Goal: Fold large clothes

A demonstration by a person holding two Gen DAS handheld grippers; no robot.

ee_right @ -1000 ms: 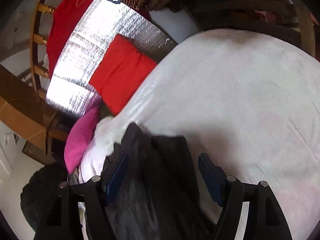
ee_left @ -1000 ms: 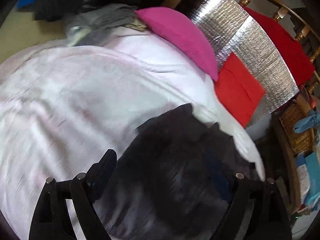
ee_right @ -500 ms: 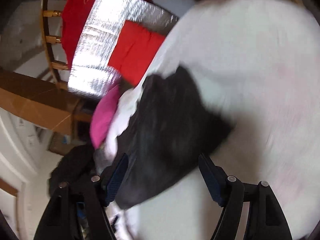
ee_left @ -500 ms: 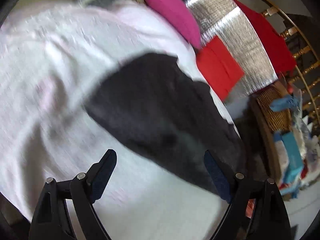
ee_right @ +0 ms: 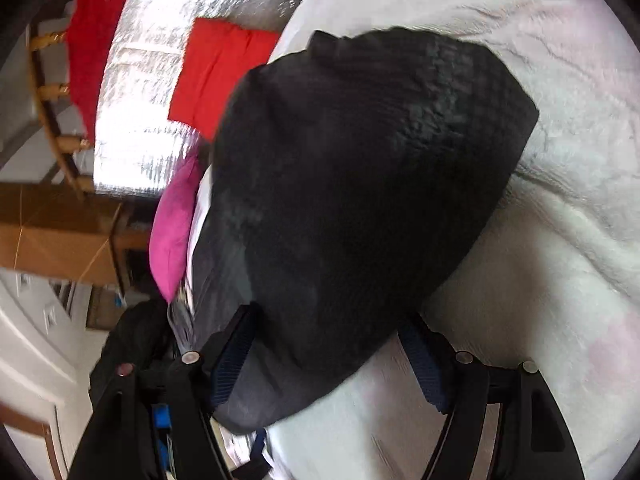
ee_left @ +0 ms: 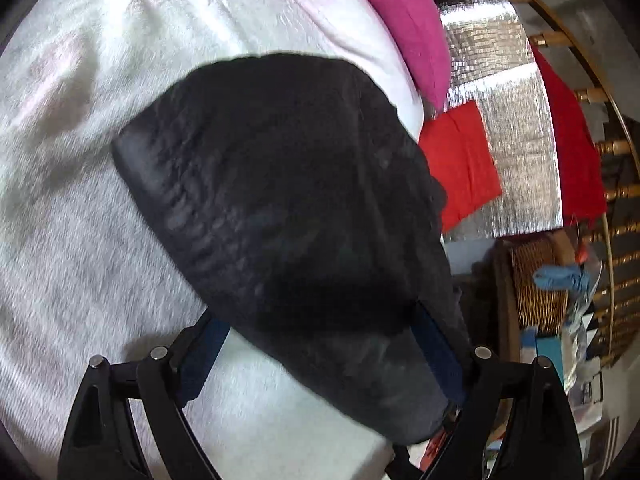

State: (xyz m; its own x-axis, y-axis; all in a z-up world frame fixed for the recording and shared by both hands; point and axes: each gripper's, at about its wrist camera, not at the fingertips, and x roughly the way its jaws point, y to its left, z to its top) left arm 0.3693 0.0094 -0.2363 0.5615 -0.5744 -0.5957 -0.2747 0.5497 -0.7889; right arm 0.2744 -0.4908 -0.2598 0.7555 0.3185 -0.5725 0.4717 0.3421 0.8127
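Black garment lies in a folded heap on the white blanket, spreading from centre toward twelve o'clock in both wrist views. The left gripper stands wide apart, gripping nothing; the cloth's near edge drapes across the gap, hiding the tip of the five o'clock finger. The right gripper is spread wide too, the garment filling the space between its blue pads. A pink pillow sits at one o'clock, a red cushion at three.
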